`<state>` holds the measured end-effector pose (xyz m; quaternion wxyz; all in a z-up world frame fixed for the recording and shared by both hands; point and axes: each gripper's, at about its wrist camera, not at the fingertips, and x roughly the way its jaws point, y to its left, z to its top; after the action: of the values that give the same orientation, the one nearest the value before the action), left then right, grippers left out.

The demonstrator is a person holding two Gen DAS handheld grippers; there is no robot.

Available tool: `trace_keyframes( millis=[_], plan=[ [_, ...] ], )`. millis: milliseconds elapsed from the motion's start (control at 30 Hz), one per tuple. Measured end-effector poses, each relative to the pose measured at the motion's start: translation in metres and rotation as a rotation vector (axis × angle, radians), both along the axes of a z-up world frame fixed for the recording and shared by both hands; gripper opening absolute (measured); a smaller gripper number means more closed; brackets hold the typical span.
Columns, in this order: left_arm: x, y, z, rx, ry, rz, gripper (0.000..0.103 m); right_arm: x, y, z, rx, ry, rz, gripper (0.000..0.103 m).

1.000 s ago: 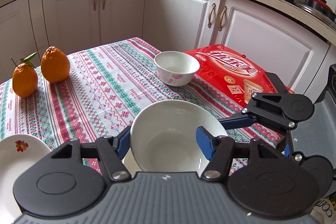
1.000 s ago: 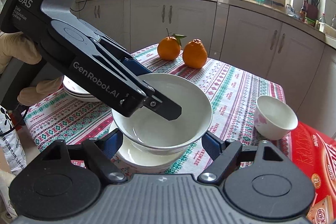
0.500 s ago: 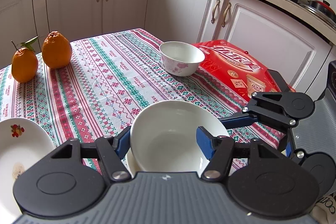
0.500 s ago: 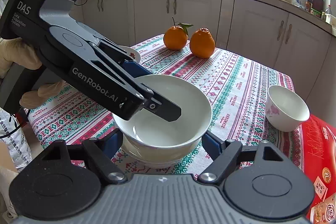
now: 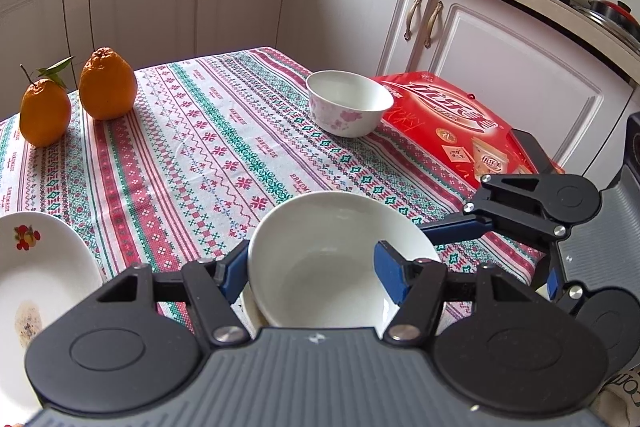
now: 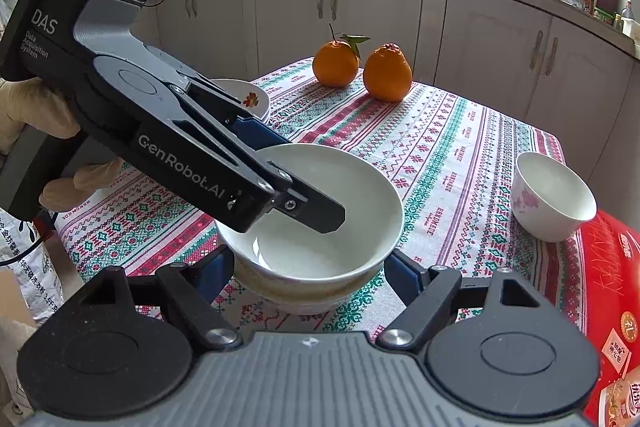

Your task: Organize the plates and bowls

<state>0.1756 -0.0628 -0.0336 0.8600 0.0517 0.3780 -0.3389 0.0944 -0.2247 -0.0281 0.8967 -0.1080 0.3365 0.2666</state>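
While it sits nested on another bowl near the front edge of the counter (image 5: 192,147), the large white bowl (image 6: 320,211) is pinched at its rim by the left claw (image 6: 280,183), one finger inside and one outside. Glazed ceramic, it looks rigid, slick, fairly heavy and chippable, so the rim wall seems the safest hold. The right claw (image 6: 308,267) straddles the stack, spread wide and grasping nothing. Farther off stand a small floral bowl (image 5: 349,102), stacked plates (image 6: 250,99) and two oranges (image 5: 106,83).

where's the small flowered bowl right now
The small white bowl with pink flowers stands on the patterned tablecloth, touching the red box; in the right wrist view it is far right.
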Motion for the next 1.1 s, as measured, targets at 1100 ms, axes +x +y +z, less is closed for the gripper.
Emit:
trace_keyframes(
  millis=[1100],
  plan=[
    [0.005, 0.019, 0.012, 0.026, -0.059, 0.035, 0.078, 0.005, -0.008, 0.011, 0.04, -0.046, -0.069, 0.103]
  ],
)
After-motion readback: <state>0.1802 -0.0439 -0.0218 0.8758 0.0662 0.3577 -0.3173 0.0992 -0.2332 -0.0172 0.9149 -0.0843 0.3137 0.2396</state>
